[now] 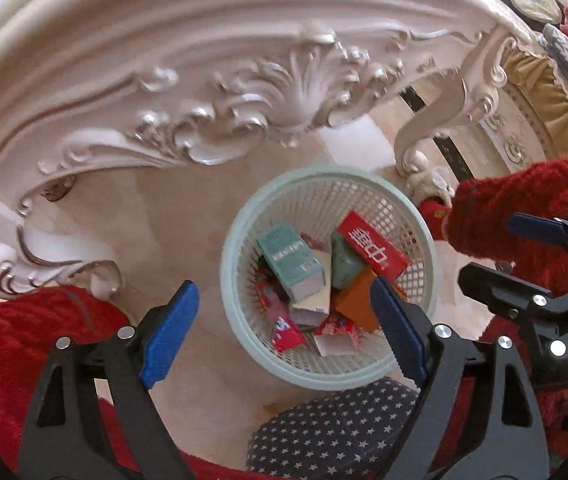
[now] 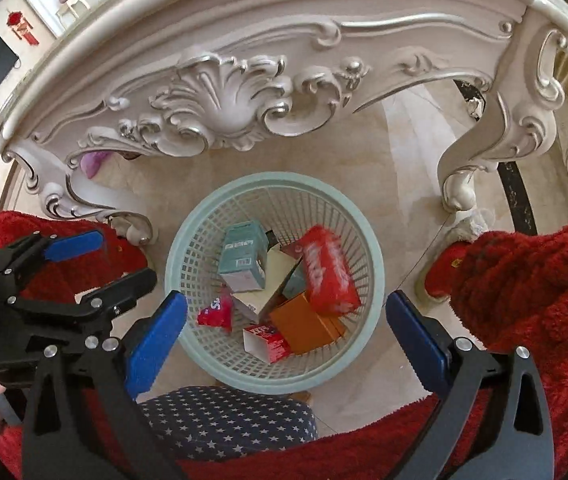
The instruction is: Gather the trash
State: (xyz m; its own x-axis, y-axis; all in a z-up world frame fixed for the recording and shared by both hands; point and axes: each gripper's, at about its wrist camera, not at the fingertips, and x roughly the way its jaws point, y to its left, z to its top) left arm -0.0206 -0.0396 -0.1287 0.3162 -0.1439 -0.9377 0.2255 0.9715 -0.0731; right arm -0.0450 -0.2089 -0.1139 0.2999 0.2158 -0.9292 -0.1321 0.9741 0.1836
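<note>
left tongs [image 1: 288, 328] wide open, empty | right tongs [image 2: 290, 340] same | basket [image 2: 187, 240] below (boxes inside)

Boxes [image 2: 243, 258] in basket [image 2: 187, 240] on floor, table [image 2: 223, 108] behind, cushion [image 2: 223, 420] in front.

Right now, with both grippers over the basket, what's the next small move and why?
Probably lift both away to find more trash: the left gripper and right gripper are open and empty, and the red box already lies in the basket.
</note>
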